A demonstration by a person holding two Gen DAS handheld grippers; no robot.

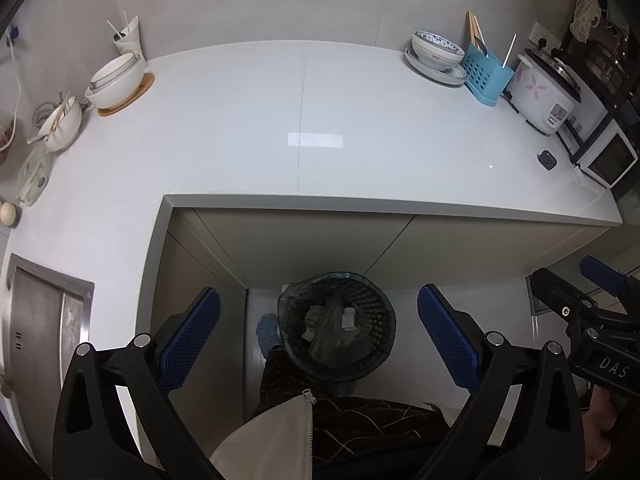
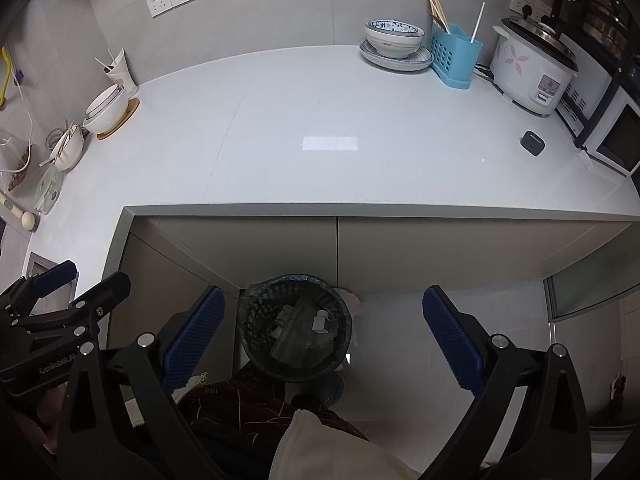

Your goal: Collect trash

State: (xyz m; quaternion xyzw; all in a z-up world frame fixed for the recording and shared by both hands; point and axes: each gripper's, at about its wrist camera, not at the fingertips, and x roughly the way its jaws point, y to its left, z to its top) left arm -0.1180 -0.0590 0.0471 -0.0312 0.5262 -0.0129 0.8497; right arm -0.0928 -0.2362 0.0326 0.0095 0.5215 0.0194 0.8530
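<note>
Glossy pale surface (image 1: 360, 120), matt black plastic ahead.
Below the hand-held gripper (image 1: 318, 332), a black plastic mesh bin (image 1: 372, 312) with thin film liner; blue textured pads (image 1: 448, 332); brushed metal sink (image 1: 44, 316) left.

We see a broad bare stretch of countertop (image 1: 320, 120) between the stacked bowls (image 1: 116, 80) at left and the blue utensil caddy (image 1: 486, 74) and rice cooker (image 1: 544, 88) at right. Below its edge, the waste basket (image 1: 340, 328) stands on the floor against the cabinet doors (image 1: 320, 244), its mouth uncovered from above.
</note>
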